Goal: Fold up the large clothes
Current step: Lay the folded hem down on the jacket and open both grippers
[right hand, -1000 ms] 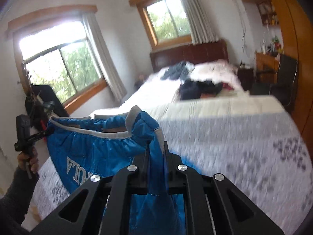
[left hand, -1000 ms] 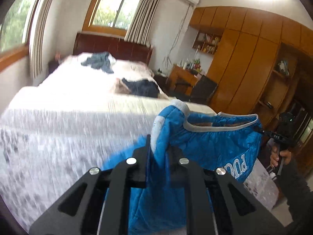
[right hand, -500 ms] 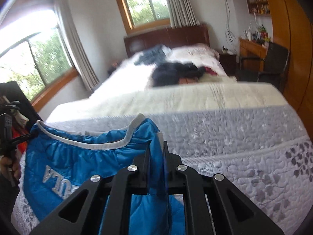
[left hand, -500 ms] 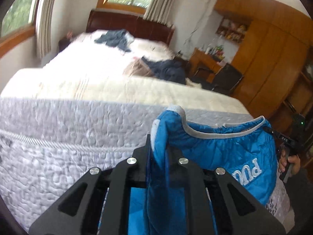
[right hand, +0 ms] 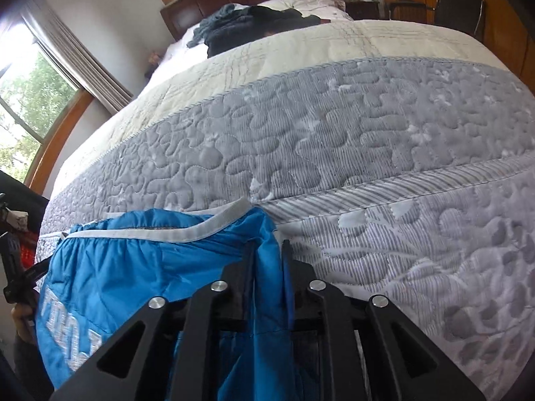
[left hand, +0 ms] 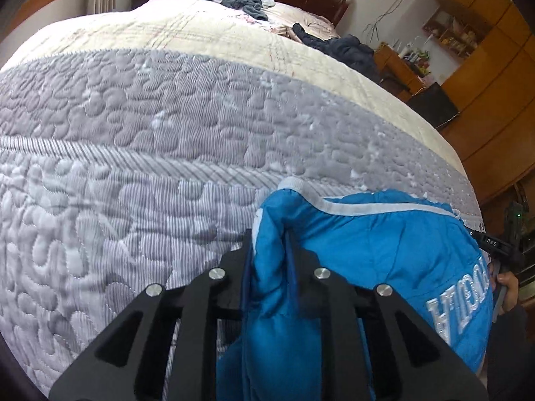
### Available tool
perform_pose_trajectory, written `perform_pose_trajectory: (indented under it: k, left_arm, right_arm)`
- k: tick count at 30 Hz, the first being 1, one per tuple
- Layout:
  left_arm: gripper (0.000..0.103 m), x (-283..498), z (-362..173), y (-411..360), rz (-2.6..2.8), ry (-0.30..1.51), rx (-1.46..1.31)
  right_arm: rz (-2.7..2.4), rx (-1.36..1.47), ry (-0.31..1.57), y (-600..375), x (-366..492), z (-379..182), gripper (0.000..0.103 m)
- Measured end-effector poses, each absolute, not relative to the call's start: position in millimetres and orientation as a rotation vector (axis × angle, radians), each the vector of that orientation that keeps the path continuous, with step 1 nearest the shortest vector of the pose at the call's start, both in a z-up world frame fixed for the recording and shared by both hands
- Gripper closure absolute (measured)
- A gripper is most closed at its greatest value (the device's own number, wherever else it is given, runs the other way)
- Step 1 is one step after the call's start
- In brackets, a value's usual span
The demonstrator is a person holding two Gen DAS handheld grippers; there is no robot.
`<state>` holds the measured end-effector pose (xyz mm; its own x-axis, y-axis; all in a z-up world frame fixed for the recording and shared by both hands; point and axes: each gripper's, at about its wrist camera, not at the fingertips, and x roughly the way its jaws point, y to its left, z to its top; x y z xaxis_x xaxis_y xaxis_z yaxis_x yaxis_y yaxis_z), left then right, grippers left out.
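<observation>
Over the bed (left hand: 167, 107), both grippers (left hand: 267, 244) (right hand: 267, 250) clamp the jacket (left hand: 367, 250) hem corners; soft, light, slippery padding.

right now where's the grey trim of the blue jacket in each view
Left wrist: the trim runs along the top edge of the jacket, right of centre, from the left gripper towards the right edge.
Right wrist: the trim runs left of centre, from the right gripper towards the left edge.
Shared landmark: the dark clothes near the headboard.
</observation>
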<state>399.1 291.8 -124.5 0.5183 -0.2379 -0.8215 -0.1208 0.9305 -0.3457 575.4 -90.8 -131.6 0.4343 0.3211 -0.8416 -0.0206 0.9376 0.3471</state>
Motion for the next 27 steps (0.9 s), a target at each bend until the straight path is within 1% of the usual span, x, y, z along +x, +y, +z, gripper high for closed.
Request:
perform_pose_trajectory:
  k: [3,4,6,7,8,9,11,12,13,14,17,19,20,21,24,26,27]
  left_arm:
    - [0.083,391.1,-121.2,287.9,-0.061,1.020,-0.369]
    - [0.083,388.8,-117.8,289.1,-0.051,1.010,-0.367]
    - [0.082,381.1,-99.3,291.7,-0.019,0.956,-0.355]
    - [0.079,376.0,-85.0,292.7,0.006,0.927,-0.341]
    - [0.071,367.8,-68.3,294.4,0.044,0.891,-0.314]
    - [0.070,360.8,-54.6,296.1,0.076,0.858,-0.293]
    - [0.061,337.8,-19.8,295.5,0.060,0.785,-0.285]
    - [0.058,331.0,-11.2,292.6,0.017,0.774,-0.296]
    - [0.053,320.4,-4.3,287.3,-0.054,0.770,-0.322]
    - [0.050,312.8,-5.0,281.3,-0.128,0.782,-0.359]
    - [0.051,307.7,-33.6,266.5,-0.231,0.859,-0.432]
    - [0.055,312.5,-69.6,262.8,-0.166,0.937,-0.416]
    - [0.057,314.4,-81.8,265.3,-0.147,0.953,-0.416]
    - [0.057,314.3,-90.0,268.7,-0.147,0.950,-0.430]
    - [0.058,310.1,-91.1,281.6,-0.123,0.924,-0.469]
    - [0.056,298.0,-73.6,287.6,-0.117,0.890,-0.467]
    - [0.053,285.1,-61.9,290.1,-0.137,0.854,-0.466]
  right_arm:
    - [0.224,0.287,1.093,-88.0,570.9,-131.6,0.089]
    - [0.229,0.285,1.096,-87.7,570.6,-131.4,0.087]
    - [0.217,0.282,1.088,-90.2,567.7,-123.6,0.080]
    - [0.208,0.285,1.059,-91.5,563.7,-114.9,0.073]
    - [0.207,0.301,1.036,-97.1,561.4,-105.2,0.072]
    - [0.211,0.326,1.009,-102.3,555.8,-93.4,0.072]
    - [0.221,0.337,0.965,-106.9,543.1,-72.5,0.071]
    - [0.233,0.335,0.950,-107.0,538.1,-64.8,0.071]
    - [0.263,0.332,0.939,-103.3,528.1,-54.6,0.071]
    - [0.301,0.342,0.939,-98.6,519.3,-50.3,0.071]
    - [0.377,0.348,0.979,-78.2,502.7,-60.6,0.072]
    - [0.363,0.341,1.003,-66.9,497.6,-81.7,0.073]
    - [0.338,0.336,1.008,-65.2,497.4,-91.7,0.074]
    - [0.316,0.334,1.012,-65.9,498.6,-101.7,0.076]
    - [0.309,0.378,1.012,-71.6,502.2,-109.7,0.078]
    - [0.315,0.386,0.978,-76.3,494.8,-94.2,0.075]
    - [0.319,0.397,0.949,-81.7,485.6,-83.3,0.075]
